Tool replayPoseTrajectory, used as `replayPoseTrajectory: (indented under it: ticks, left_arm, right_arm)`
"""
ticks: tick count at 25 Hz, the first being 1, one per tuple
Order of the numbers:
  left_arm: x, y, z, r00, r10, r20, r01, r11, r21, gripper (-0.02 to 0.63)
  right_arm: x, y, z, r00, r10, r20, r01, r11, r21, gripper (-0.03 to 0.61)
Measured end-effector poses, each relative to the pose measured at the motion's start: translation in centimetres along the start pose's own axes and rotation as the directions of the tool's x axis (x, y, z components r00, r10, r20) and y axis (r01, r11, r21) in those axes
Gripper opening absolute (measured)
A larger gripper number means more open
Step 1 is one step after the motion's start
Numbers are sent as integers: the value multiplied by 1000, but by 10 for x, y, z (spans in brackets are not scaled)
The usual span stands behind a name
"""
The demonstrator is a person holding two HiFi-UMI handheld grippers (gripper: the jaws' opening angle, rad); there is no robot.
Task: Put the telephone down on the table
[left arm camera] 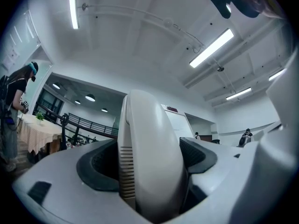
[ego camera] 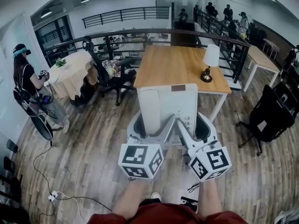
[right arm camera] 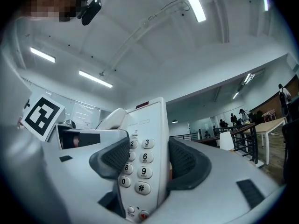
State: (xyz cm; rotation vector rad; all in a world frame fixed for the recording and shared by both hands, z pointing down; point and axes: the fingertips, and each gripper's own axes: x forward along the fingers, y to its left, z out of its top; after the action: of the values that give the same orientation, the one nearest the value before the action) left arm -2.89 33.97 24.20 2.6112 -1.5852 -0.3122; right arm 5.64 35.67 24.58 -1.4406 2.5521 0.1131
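The white telephone (ego camera: 168, 107) hangs in the air in front of the wooden table (ego camera: 177, 66), held between both grippers. My left gripper (ego camera: 145, 133) is shut on its left side, where the handset (left arm camera: 149, 157) fills the gap between the dark pads (left arm camera: 96, 164). My right gripper (ego camera: 195, 129) is shut on the keypad side. In the right gripper view the number keys (right arm camera: 140, 164) sit between the two pads (right arm camera: 187, 164). The phone's underside is hidden.
A table lamp (ego camera: 210, 62) with a white shade stands at the table's right edge. Black office chairs (ego camera: 268, 115) stand at the right and at the table's left (ego camera: 114, 78). A person (ego camera: 28, 87) stands far left by a cloth-covered round table (ego camera: 72, 71). Cables (ego camera: 56, 195) lie on the wooden floor.
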Motion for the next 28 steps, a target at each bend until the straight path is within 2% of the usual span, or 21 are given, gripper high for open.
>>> replayPoseTrajectory:
  ticks: [14, 28]
  left_arm:
    - [27, 43, 3, 1000, -29, 5, 29, 1000, 4, 413]
    - [114, 62, -3, 1000, -30, -4, 30, 999, 16, 413]
  right_arm:
    - [48, 1, -12, 1000, -25, 16, 25, 1000, -13, 268]
    - [108, -64, -22, 999, -25, 22, 25, 1000, -2, 268]
